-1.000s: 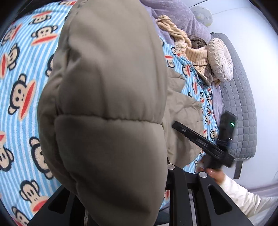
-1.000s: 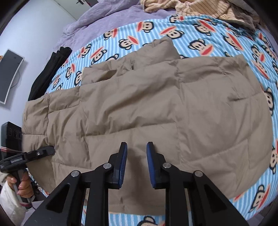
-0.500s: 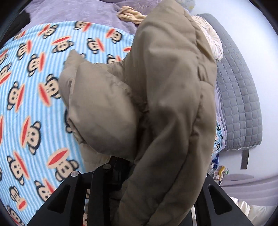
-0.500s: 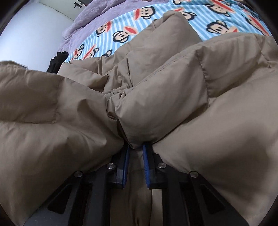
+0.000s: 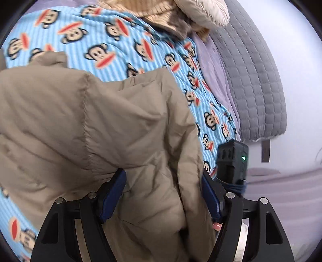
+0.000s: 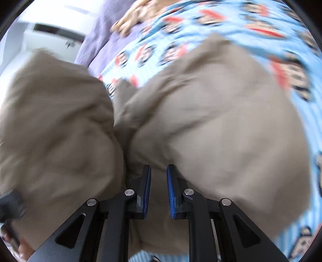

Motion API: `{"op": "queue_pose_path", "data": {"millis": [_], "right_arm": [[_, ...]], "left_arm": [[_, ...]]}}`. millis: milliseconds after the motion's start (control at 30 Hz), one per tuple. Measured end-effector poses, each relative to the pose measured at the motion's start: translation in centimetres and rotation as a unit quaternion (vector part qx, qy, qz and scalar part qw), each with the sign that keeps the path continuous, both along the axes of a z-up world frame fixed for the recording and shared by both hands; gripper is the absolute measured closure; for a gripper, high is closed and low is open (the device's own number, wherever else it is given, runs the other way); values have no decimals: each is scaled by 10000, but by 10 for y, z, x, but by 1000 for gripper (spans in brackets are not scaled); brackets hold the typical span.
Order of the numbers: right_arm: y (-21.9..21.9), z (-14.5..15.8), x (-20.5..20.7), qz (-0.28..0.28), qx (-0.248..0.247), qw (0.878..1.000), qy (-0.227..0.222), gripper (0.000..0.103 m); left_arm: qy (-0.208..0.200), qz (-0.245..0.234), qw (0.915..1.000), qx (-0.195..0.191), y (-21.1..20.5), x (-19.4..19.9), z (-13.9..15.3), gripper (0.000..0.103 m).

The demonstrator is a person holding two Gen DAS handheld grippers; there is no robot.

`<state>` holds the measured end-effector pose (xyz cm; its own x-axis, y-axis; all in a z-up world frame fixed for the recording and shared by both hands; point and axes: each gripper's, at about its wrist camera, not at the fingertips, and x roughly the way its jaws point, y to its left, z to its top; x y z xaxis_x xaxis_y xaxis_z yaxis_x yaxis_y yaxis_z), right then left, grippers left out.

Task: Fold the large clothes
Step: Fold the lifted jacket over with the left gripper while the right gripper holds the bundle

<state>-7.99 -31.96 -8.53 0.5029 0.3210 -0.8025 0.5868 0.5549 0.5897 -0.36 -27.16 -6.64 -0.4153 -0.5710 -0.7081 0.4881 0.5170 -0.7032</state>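
Observation:
A tan puffer jacket [image 5: 100, 125] lies bunched on the bed, filling most of both views. My left gripper [image 5: 161, 193] is opening, its blue pads wide apart with a thick fold of the jacket loose between them. My right gripper [image 6: 159, 187] is nearly shut, pinching a fold of the jacket [image 6: 211, 125] at its tips, and its jaws are starting to part. The right wrist view is motion-blurred. The black body [image 5: 231, 163] of the right gripper, with a green light, shows just right of the left one.
The bed has a blue striped monkey-print sheet [image 5: 112, 36]. A beige knit garment [image 5: 153, 12] and a round cushion [image 5: 203, 10] lie at its far end. A grey quilted cover [image 5: 253, 84] runs along the right side, and a purple blanket [image 6: 96, 40] lies far left.
The left gripper carried its raised jacket section across and down onto the rest, then spread its jaws. The right gripper closed on a fold and swung with it.

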Motion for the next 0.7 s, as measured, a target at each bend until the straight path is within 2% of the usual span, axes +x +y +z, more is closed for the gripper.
{"op": "queue_pose_path", "data": {"millis": [233,300,333,367,467,533,600,633,700], "right_arm": [[-17,6,-77,-676,112,9972,306,84],[-15,17,-96,-772,96,9966,268,67],[-16,25,-108,-823,111,9964,145,42],[-17,34,-116,-847,125,9963,-39,21],[-4,54,-119,-561,301,9965,-545,19],[5,62,-107,-301,455,9957,-747,19],[14,60,-90,-125,474,9965,-674,19],[18,55,-77,-95,400,9976,-552,19],[23,44,-51,-42,44,9999,-94,19]], "left_arm": [[-719,-138,9969,286,-38,-20,-32,30],[-960,-183,9946,359,-51,-19,-42,30],[-1087,-220,9931,395,-54,-21,-43,30],[-1184,-243,9917,431,-56,-20,-48,30],[-1489,-253,9870,554,-61,-24,-43,30],[-1778,-173,9827,480,-59,-26,-28,30],[-2242,-7,9739,339,-44,-25,-6,30],[-2557,133,9662,302,-33,-24,5,30],[-3235,516,9439,417,-6,-14,22,30]]}}
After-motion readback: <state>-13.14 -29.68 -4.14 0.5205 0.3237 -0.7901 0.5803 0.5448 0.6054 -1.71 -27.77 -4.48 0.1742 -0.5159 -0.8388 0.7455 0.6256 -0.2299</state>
